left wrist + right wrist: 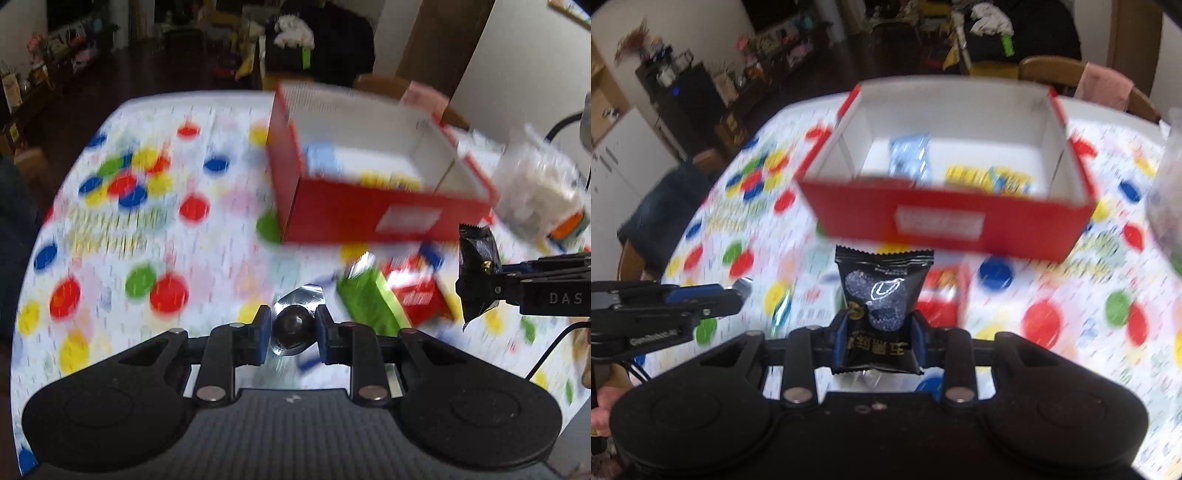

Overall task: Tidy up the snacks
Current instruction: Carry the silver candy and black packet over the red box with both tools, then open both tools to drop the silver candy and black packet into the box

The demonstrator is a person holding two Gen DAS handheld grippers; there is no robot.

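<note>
Right wrist view gives us the black snack packet [882,314] clamped low between the pads of the right tool [879,341], most of its body standing free above them. From the left wrist view, the left tool [293,328] is closed on a small foil-wrapped sweet [295,317], pinched across a rounded middle with crinkled foil sticking out.

We judge both grips risky. The packet is slick, puffy film held near its bottom seam, so a quick swing could let it slide or fold out of the pads. The sweet is round and smooth, so it could squirt free if the squeeze shifts. The two tools also sit near each other in front of the red box [945,218], and we could knock them together, or clip the box's near wall, on the way in.

The box stands open on the bench [1052,314], which wears a cloth of coloured dots. A blue packet [910,157] and a yellow packet [990,179] already lie inside it. Red and green packs [388,295] lie loose on the bench just before the box.
</note>
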